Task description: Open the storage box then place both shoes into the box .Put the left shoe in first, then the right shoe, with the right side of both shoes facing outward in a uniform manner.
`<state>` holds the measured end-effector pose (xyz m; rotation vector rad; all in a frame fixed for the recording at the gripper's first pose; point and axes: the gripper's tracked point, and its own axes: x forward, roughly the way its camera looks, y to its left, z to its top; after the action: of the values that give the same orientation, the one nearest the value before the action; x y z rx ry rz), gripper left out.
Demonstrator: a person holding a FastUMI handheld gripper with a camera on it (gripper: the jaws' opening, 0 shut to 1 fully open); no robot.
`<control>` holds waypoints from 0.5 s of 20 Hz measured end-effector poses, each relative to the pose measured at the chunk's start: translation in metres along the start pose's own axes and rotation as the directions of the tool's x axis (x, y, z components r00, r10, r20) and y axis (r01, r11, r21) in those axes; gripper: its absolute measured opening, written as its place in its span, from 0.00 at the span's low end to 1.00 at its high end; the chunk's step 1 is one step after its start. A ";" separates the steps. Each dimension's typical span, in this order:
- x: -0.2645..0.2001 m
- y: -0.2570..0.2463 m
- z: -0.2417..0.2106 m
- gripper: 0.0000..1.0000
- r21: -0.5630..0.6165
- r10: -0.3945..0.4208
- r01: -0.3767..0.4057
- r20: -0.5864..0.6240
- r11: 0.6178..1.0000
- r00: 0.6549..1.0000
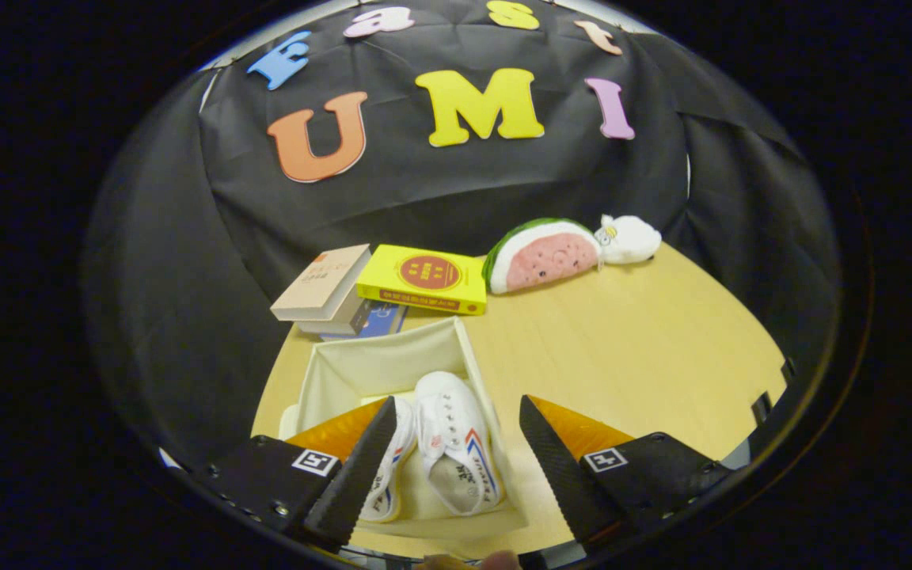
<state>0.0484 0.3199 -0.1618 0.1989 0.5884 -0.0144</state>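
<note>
Gripper [456, 459] spread and empty above two shoes [456, 443] in open storage box [393, 356]; lowering risks its fingers nudging a shoe askew at 6 o'clock.

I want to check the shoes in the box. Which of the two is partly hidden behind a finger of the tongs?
The shoe beside the box's book-side wall; the other shoe lies fully visible between the open tongs.

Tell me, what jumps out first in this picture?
Two white canvas shoes lie side by side in an open cream fabric storage box, between the open gripper's fingers. Beyond, on the wooden table, sit a bright yellow book and a watermelon-slice plush toy.
</note>
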 end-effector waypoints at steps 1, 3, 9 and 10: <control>-0.006 -0.004 0.007 0.96 -0.012 0.008 -0.008 0.019 1.000 1.000; -0.018 -0.019 0.023 0.97 -0.018 0.020 -0.018 0.061 1.000 0.998; -0.060 -0.108 0.093 0.96 -0.058 0.012 0.001 0.219 0.998 0.976; -0.069 -0.125 0.104 0.96 -0.067 0.009 0.008 0.248 0.998 0.969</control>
<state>0.0393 0.1749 -0.0622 0.1286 0.3387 -0.0185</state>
